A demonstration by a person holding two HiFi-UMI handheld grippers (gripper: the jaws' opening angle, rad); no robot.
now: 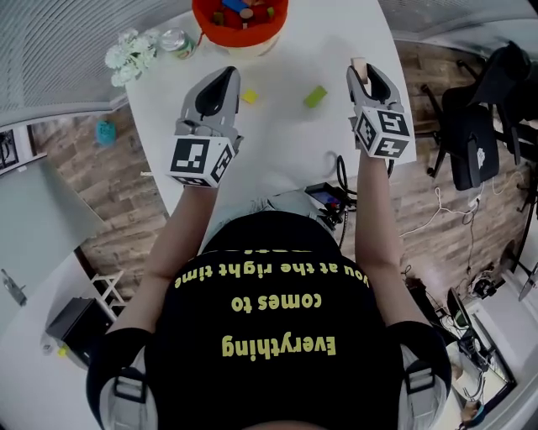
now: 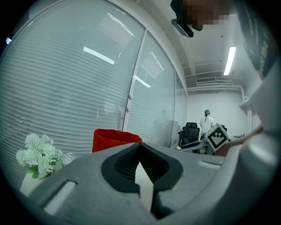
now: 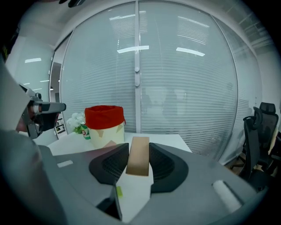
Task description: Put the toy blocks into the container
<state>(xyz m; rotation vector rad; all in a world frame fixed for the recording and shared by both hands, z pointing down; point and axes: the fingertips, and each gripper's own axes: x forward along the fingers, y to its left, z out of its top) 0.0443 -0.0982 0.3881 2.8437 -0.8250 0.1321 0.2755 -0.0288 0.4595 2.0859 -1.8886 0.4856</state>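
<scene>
A red-rimmed cream container (image 1: 239,21) with several toy blocks inside stands at the far end of the white table (image 1: 286,134). My right gripper (image 1: 363,74) is shut on a tan wooden block (image 1: 359,65), held upright between its pads (image 3: 161,163) and raised above the table. The same tan block (image 3: 138,159) fills the gap in the right gripper view, with the container (image 3: 103,127) ahead to the left. A yellow block (image 1: 249,96) and a green block (image 1: 315,97) lie on the table between the grippers. My left gripper (image 1: 224,77) hovers shut and holds nothing; its tips (image 2: 140,147) meet.
White artificial flowers (image 1: 130,55) and a small can (image 1: 176,42) sit left of the container. Behind the table is a glass wall with blinds (image 3: 145,79). Black office chairs (image 1: 483,126) stand to the right, and cables lie on the floor.
</scene>
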